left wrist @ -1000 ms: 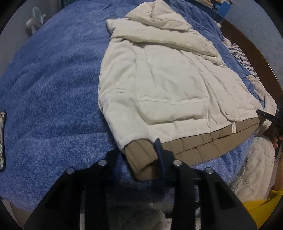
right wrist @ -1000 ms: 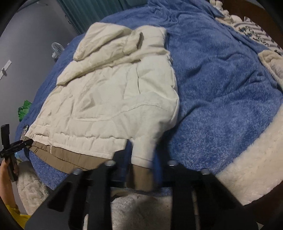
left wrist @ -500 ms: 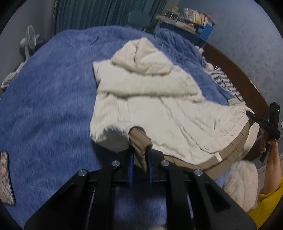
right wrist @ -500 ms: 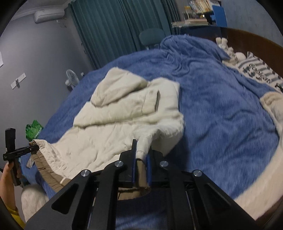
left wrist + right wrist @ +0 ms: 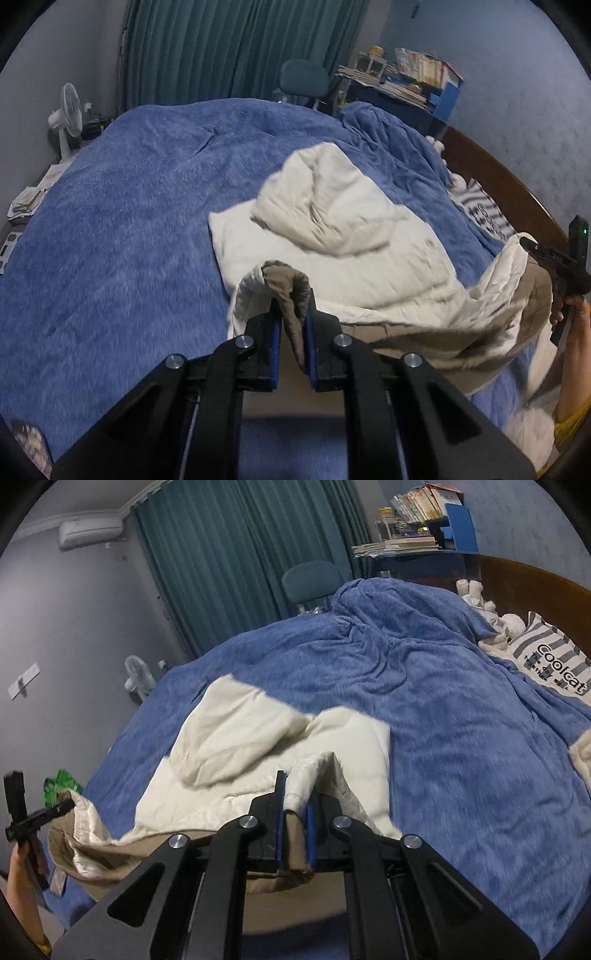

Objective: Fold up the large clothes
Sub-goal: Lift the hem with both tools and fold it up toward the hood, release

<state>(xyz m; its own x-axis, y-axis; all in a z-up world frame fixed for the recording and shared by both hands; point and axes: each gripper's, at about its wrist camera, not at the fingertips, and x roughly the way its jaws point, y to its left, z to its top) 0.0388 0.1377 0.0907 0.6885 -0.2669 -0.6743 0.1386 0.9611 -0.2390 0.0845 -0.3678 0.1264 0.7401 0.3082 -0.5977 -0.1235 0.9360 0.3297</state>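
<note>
A cream padded jacket (image 5: 332, 229) with a tan ribbed hem lies on a blue blanket (image 5: 122, 221), hood towards the far side. My left gripper (image 5: 292, 306) is shut on the hem's left corner and holds it raised above the blanket. My right gripper (image 5: 295, 801) is shut on the hem's right corner, also raised. The hem (image 5: 122, 845) sags between the two grippers. The jacket's upper half and hood (image 5: 236, 734) rest flat on the bed. Each gripper also shows at the edge of the other's view, the right one (image 5: 554, 258) and the left one (image 5: 33, 819).
The bed has a brown wooden headboard (image 5: 509, 184) and a striped pillow (image 5: 554, 664) at the right. A fan (image 5: 68, 118), a chair (image 5: 303, 79), green curtains (image 5: 236, 48) and a cluttered desk (image 5: 406, 85) stand beyond the bed. Papers (image 5: 26, 203) lie by the left edge.
Both grippers have lifted the hem corners off the blanket and carried them forward towards the hood. The jacket's lower half has risen and hangs between the grippers.
</note>
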